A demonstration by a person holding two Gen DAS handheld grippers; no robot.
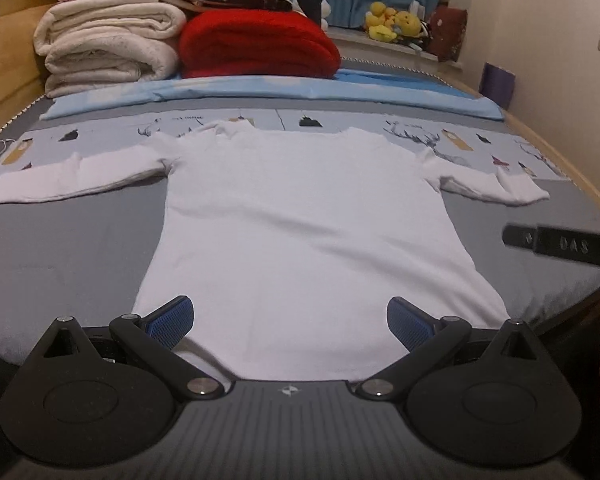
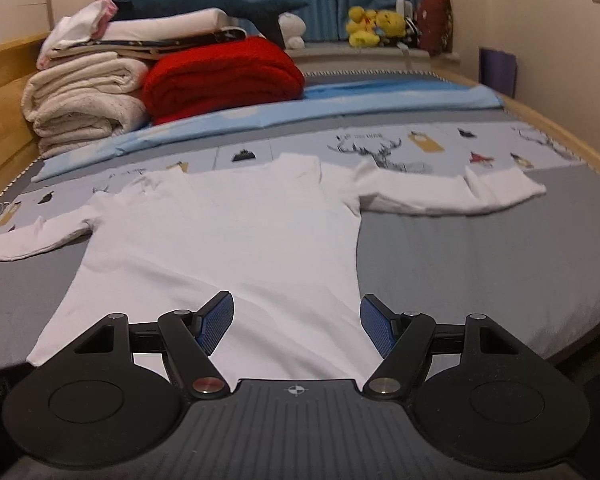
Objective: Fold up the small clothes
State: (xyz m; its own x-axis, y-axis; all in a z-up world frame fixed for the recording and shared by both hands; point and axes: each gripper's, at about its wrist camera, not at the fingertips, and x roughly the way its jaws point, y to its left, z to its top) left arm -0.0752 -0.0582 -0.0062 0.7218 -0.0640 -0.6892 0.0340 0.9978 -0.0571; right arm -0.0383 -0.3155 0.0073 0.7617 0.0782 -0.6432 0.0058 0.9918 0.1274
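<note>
Both grippers, left gripper (image 1: 290, 320) and right gripper (image 2: 296, 322), hovered with fingers spread and empty over the white long-sleeved shirt (image 1: 300, 216) lying flat on the bed (image 1: 60, 248); the next move probably called for gripping its hem.

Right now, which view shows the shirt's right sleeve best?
The right wrist view: the right sleeve lies large and fully in frame. The left wrist view shows that sleeve smaller, off to the side.

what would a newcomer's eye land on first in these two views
The white long-sleeved shirt spread flat, sleeves out, across the middle of the grey bed. Behind it, the bright red folded blanket sits beside a cream stack of folded bedding. Both open grippers, left and right, hover at the shirt's hem.
</note>
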